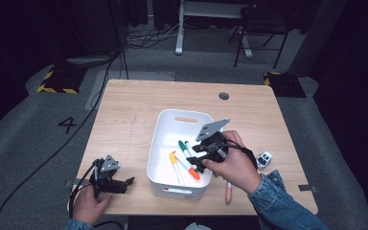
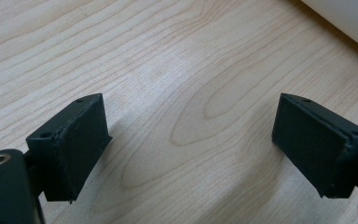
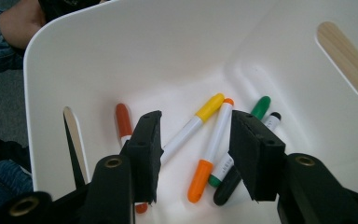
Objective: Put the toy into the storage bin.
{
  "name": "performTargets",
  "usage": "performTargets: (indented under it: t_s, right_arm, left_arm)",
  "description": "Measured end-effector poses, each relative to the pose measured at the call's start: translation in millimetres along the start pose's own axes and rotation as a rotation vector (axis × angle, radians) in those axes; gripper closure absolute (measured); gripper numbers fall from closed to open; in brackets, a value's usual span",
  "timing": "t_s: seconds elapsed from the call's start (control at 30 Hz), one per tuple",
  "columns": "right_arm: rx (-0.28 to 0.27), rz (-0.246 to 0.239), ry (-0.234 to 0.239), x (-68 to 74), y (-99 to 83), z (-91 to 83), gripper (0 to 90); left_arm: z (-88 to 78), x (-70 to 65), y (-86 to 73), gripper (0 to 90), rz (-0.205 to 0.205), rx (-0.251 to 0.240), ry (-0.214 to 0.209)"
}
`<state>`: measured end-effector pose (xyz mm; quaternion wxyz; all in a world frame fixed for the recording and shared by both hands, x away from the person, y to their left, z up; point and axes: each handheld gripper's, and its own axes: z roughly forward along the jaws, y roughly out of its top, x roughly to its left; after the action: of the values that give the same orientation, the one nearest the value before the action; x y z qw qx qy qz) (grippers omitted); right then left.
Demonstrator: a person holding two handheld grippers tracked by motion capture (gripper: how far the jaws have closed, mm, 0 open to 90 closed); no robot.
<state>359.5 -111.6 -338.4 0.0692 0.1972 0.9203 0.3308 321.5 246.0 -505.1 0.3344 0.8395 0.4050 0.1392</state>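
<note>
Markers [image 3: 205, 140] in white bin [image 3: 121, 56], below parted, empty right tongs [image 3: 196, 154], left tongs [image 2: 191, 140] apart.

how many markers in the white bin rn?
5 in the white bin: red-orange marker, yellow marker, orange marker, green marker, black marker. The jaws may hide more.

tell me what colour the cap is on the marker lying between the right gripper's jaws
Orange cap on a white marker, clearest in the right gripper view.
</note>
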Motion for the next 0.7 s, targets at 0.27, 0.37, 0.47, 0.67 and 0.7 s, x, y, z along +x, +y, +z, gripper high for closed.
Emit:
performTargets:
  t_s: [0.27, 0.37, 0.47, 0.67, 0.7]
  right_arm:
    - [-0.035, 0.061, -0.048, -14.5, -19.4, -26.5, 54.8]
    - [-0.051, 0.084, -0.068, -19.9, -26.5, -37.2, 54.9]
    - [-0.059, 0.11, -0.08, -23.8, -33.4, -45.1, 54.9]
    - [-0.055, 0.155, -0.1, -32.1, -47.2, -53.1, 53.2]
    - [-0.052, 0.165, -0.106, -33.3, -49.8, -53.3, 52.5]
  left_arm:
    - [0.0, 0.0, 0.0, 10.8, 0.0, 0.0, 0.0]
    - [0.0, 0.0, 0.0, 10.8, 0.0, 0.0, 0.0]
    - [0.0, 0.1, 0.0, 10.8, 0.001, 0.0, 0.001]
    - [0.0, 0.1, 0.0, 10.8, 0.001, -0.001, 0.001]
    - [0.0, -0.1, -0.1, 10.8, -0.002, 0.001, -0.001]
